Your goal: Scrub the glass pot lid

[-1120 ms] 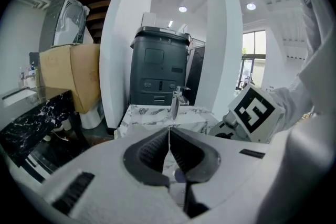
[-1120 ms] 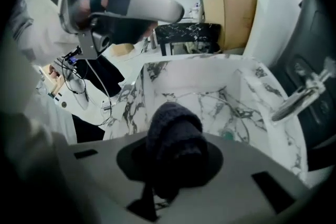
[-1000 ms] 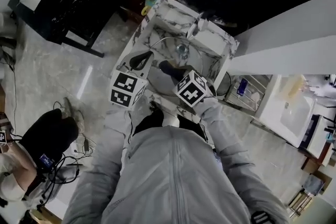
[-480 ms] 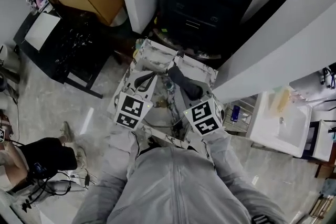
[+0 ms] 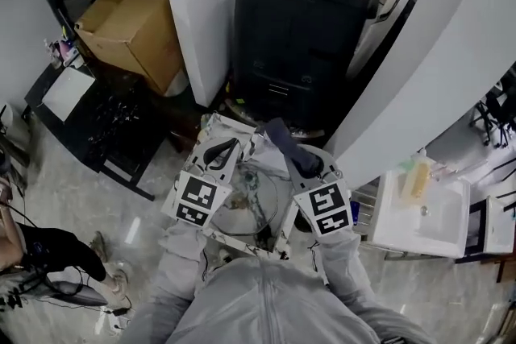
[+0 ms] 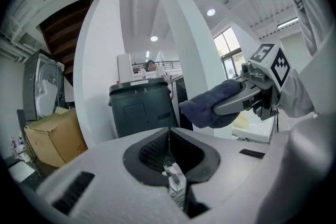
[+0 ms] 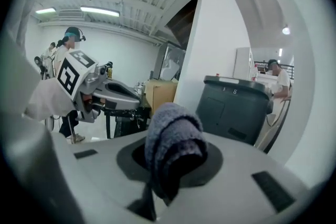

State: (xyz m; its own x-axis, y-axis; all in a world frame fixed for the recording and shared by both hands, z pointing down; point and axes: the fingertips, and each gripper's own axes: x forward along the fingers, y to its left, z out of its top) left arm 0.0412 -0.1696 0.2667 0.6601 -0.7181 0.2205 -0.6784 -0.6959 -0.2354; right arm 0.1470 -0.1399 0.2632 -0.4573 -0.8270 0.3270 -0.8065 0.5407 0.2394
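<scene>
Left gripper [image 6: 169, 153] nips the glass lid [image 6: 174, 180] by its rim, right gripper [image 7: 170, 161] is clamped on a dark cloth [image 7: 173, 136] held clear of the glass, so scrubbing's prob. not done yet.

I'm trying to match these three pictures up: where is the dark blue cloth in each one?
Head view: cloth at centre, just below the black bin.
Left gripper view: right of centre, mid-height.
Right gripper view: bottom centre, clamped in the right tongs.
Shared landmark: the black bin.
</scene>
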